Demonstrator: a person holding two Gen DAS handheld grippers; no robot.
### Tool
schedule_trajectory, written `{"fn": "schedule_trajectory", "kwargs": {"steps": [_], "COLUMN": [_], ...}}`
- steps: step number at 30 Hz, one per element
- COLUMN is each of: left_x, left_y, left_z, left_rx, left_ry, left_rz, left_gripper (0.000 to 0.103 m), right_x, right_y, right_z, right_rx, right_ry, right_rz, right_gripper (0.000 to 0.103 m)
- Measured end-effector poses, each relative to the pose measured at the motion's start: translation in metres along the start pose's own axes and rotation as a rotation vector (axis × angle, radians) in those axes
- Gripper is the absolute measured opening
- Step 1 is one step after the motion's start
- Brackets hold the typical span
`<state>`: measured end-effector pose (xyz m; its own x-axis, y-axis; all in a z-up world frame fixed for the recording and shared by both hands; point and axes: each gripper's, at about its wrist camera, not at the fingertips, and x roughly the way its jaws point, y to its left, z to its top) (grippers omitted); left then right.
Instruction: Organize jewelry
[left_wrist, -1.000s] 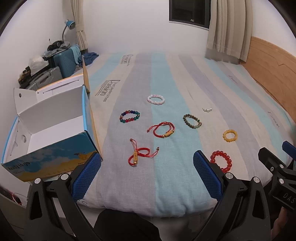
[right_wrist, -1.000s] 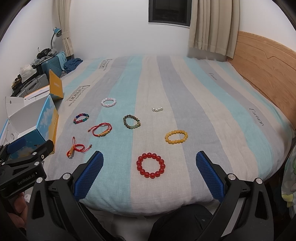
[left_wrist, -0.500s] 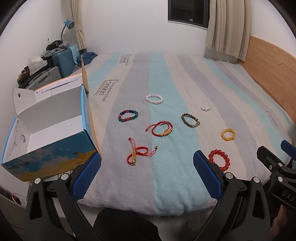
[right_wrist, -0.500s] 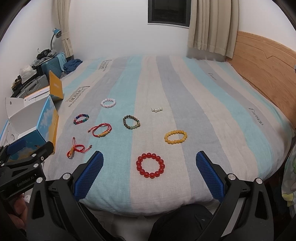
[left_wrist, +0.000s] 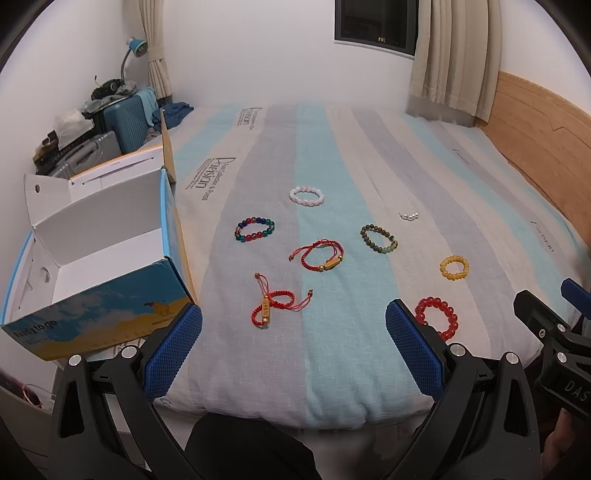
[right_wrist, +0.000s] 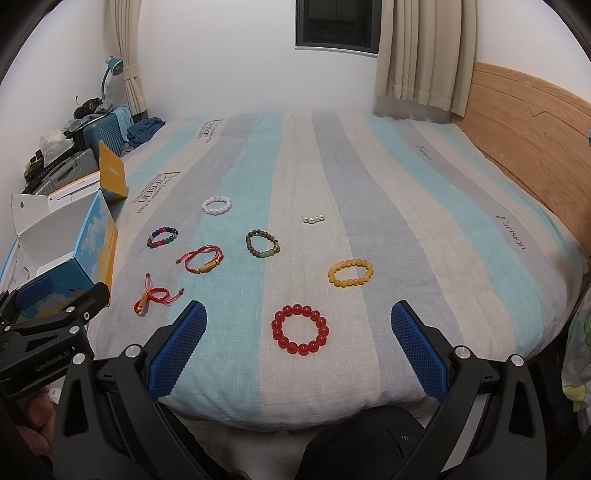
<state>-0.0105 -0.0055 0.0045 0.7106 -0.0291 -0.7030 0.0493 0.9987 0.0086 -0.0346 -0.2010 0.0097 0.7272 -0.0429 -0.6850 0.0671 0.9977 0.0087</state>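
Left gripper (left_wrist: 293, 334): jaws wide apart, nothing between the blue pads, held off the near edge of the bed (left_wrist: 343, 384). Right gripper (right_wrist: 298, 334): jaws likewise wide apart and empty, off the same near edge, further to the right.

Jewelry, all flat on the striped cover:
- Red bead bracelet (right_wrist: 300, 329) lies closest to the near edge, framed between the right gripper's pads but not touched.
- Red cord bracelet with a gold bar (left_wrist: 271, 305) sits toward the near left corner, framed by the left gripper's pads.
- Yellow bead bracelet (right_wrist: 350, 272) is just beyond the red beads, toward the right edge.
- Second red cord bracelet (left_wrist: 320, 255) lies mid-bed, beyond the first.
- Green-brown bead bracelet (right_wrist: 262, 244) lies right of it.
- Multicolour bead bracelet (left_wrist: 255, 229) lies left of it, nearer the left edge.
- Short string of pearls (right_wrist: 313, 218) and pink-white bead bracelet (left_wrist: 307, 195) are farthest.

Open cardboard box (left_wrist: 107, 258) stands at the left edge of the bed, flaps up; its visible white interior holds nothing.
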Motion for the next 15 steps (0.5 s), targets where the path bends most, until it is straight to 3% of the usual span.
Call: {"fn": "schedule_trajectory", "kwargs": {"steps": [15], "left_x": [0.013], "left_y": [0.002], "left_z": [0.012], "left_rx": [0.013], "left_ry": [0.04], "left_rz": [-0.017], "left_gripper": [0.097], "right_x": [0.006], "right_y": [-0.007], "right_z": [0.013], "right_rx": [-0.011], "right_ry": [0.031], "right_rz": [-0.009], "right_gripper": [0.096]}}
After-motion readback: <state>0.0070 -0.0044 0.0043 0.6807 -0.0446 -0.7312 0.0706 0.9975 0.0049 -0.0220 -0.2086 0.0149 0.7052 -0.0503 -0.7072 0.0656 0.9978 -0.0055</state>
